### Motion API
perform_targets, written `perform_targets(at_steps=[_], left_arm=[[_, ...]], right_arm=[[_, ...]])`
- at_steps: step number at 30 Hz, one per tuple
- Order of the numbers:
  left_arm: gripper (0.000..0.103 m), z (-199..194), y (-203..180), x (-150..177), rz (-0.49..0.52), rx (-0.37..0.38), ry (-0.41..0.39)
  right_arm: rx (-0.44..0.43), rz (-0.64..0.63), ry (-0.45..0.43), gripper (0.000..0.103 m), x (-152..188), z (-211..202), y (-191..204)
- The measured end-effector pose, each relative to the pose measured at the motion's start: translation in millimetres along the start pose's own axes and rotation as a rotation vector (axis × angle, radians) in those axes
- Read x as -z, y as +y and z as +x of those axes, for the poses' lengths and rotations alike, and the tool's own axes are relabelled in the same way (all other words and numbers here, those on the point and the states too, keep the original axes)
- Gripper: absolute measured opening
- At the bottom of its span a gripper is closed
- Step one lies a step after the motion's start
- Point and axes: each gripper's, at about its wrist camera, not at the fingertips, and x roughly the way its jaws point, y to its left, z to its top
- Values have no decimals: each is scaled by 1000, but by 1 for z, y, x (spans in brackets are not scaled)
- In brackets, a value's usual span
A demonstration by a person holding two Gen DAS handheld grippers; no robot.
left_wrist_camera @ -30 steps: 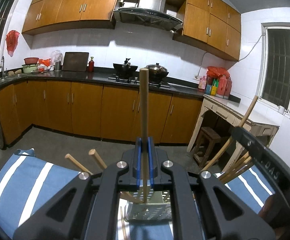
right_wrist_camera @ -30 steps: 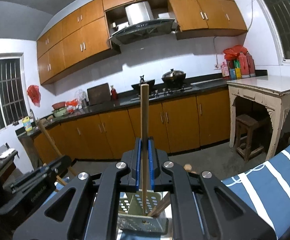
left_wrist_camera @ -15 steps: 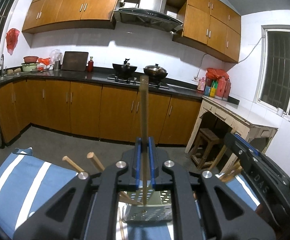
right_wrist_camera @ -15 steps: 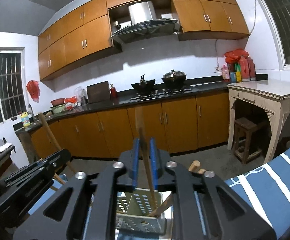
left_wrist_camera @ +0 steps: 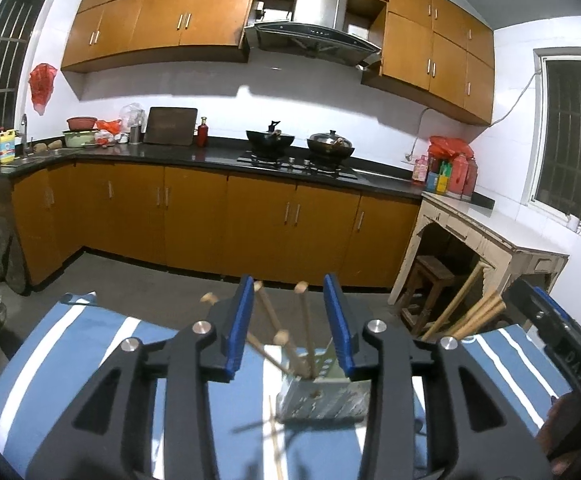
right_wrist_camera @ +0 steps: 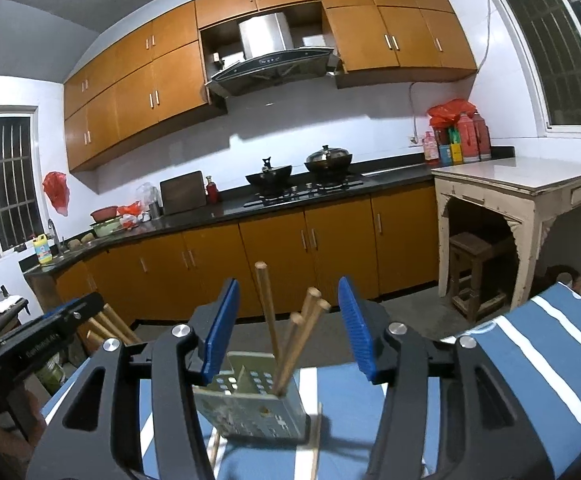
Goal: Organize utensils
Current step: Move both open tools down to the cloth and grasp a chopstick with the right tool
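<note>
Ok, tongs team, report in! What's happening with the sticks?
Left tongs open, holding nothing. Right tongs open too. Chopsticks standing in the metal holder on the striped cloth. Some loose chopsticks lie beside the holder.

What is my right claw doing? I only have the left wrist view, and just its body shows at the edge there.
Observer: The right claw is open, its blue pads wide apart with nothing clamped. The holder shows between them.
Operator: Are any sticks outside the holder on that side?
Observer: Yes, two loose sticks lie on the striped cloth at the holder's base. One is by its left corner and one is by its right.
</note>
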Motion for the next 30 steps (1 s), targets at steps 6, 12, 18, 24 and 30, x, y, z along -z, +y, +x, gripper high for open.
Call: perform_targets(at_steps=[6, 12, 18, 24, 30], left_arm=[[39, -27, 12, 25, 24, -39, 17], [39, -35, 25, 59, 35, -73, 77], [39, -23, 38, 93, 42, -107, 161], [39, -6, 38, 119, 64, -128, 235], [39, 10, 37, 143, 82, -131, 308]], right_arm=[[33, 14, 72, 53, 31, -14, -16], [82, 38, 194, 53, 76, -7, -37], [108, 46, 325, 53, 121, 3, -52], [86, 49, 467, 53, 162, 15, -48], [59, 1, 571, 53, 184, 27, -32]])
